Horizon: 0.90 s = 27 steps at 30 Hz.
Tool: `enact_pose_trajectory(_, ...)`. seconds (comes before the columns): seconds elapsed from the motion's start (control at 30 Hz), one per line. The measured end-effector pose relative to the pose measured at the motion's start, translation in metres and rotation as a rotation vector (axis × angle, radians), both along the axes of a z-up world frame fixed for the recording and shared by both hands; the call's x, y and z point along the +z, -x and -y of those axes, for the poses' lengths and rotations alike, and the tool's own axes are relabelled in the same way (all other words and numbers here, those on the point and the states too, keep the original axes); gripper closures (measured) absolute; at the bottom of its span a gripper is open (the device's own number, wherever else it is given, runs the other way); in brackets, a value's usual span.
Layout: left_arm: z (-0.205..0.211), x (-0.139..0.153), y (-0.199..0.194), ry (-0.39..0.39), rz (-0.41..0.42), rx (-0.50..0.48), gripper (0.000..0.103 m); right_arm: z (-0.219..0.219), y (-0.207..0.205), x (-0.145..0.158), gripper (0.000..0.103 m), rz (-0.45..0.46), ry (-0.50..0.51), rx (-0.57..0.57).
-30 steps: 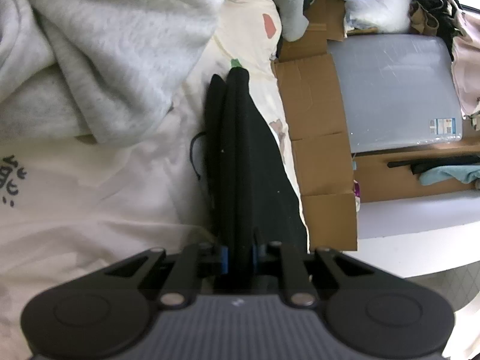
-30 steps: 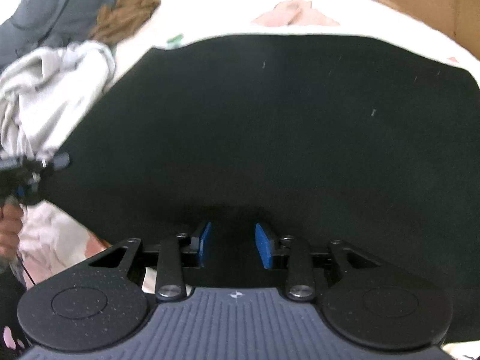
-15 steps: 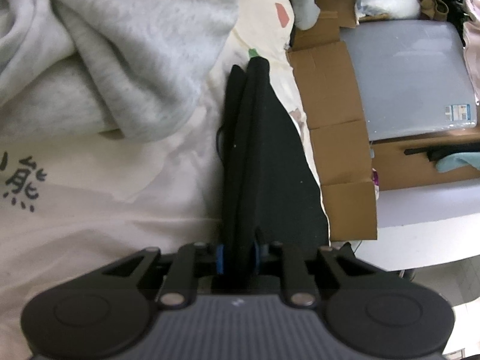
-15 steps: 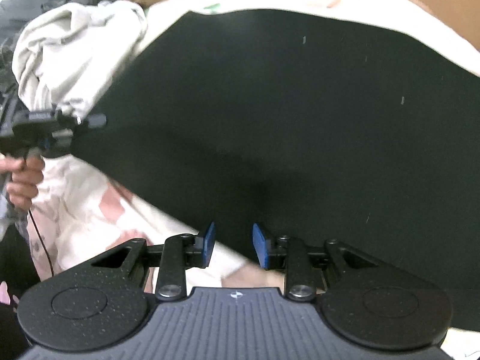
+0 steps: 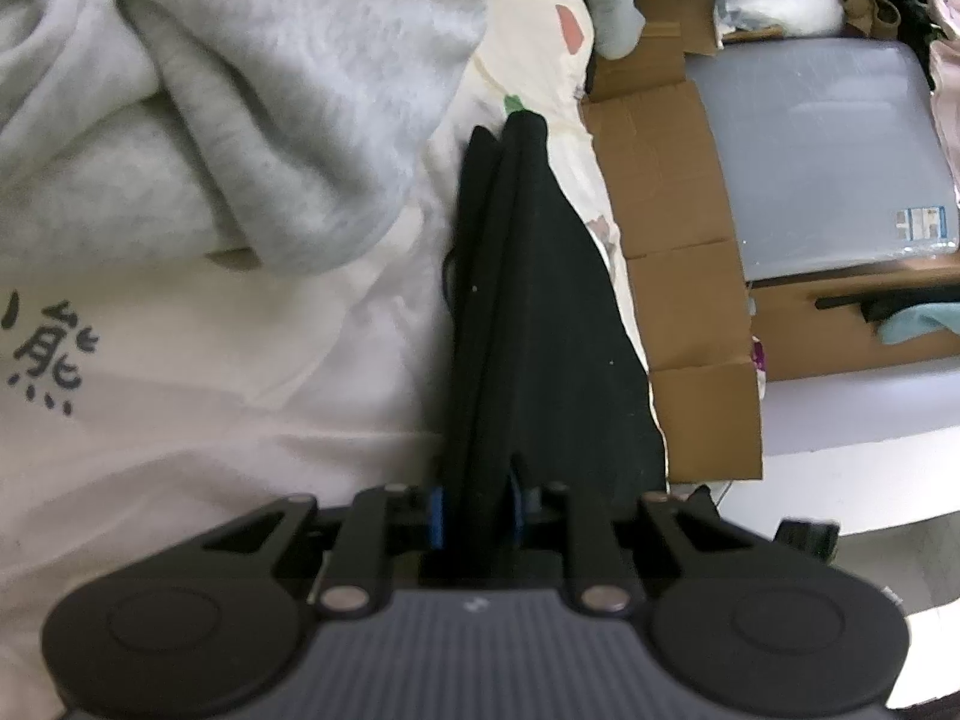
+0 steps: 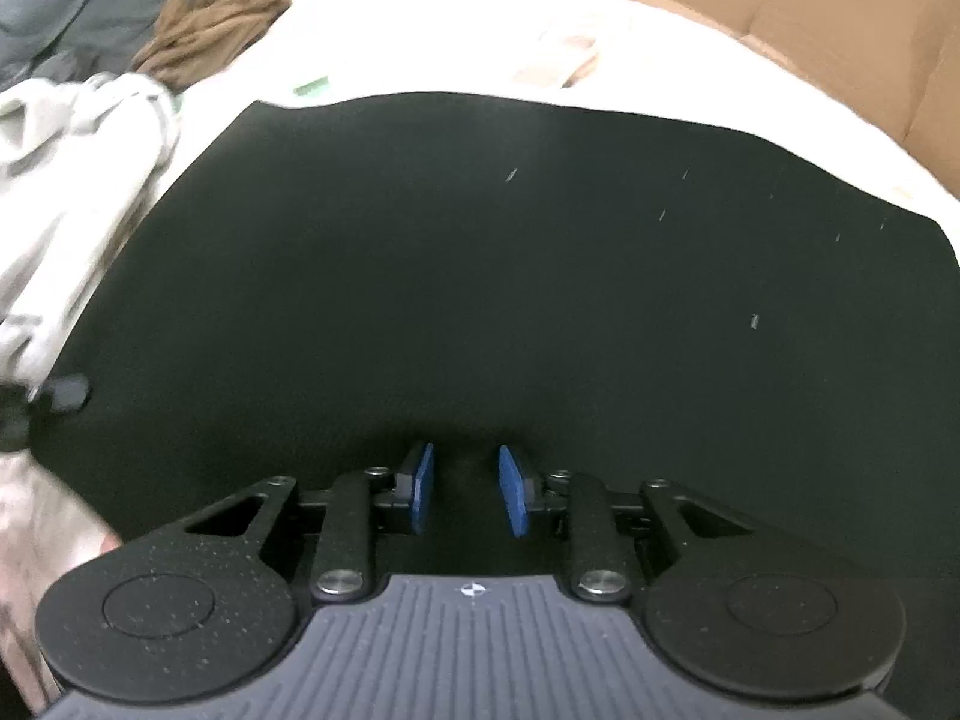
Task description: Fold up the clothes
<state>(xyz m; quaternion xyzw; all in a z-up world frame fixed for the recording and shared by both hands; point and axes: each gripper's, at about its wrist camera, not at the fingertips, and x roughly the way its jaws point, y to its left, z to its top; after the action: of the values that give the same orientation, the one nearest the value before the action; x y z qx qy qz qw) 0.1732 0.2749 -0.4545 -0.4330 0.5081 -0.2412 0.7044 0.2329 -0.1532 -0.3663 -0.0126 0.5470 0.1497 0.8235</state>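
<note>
Garment: black garment (image 6: 492,276) is spread wide and flat over a cream sheet (image 6: 420,60); in the left wrist view its folded edge (image 5: 516,300) is seen end-on, in layers.
Left gripper: left gripper (image 5: 475,507) is closed on the layered black edge, cloth pinched between the blue pads.
Right gripper: right gripper (image 6: 465,495) is parted, blue pads (image 6: 423,489) apart over the black cloth; whether cloth is held between them cannot be told.
Beside the garment: grey sweatshirt (image 5: 240,108) is bunched to the left, above a white shirt (image 5: 180,360) with dark printed characters.
Further out: cardboard (image 5: 672,240) lies to the right of the sheet.
</note>
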Motion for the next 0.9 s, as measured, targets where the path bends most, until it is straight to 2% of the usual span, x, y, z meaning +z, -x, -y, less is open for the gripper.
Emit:
enact_pose_trajectory(0.37,-0.001,-0.004,0.005,0.011,-0.006,0.015,0.082,0.009,-0.066,-0.014,0.075,0.032,0.006,-0.094)
enact_pose_trajectory(0.9,-0.002,-0.002,0.006,0.013,-0.001,0.013,0.082,0.014,-0.138,-0.025,0.075,0.068,-0.009,-0.201)
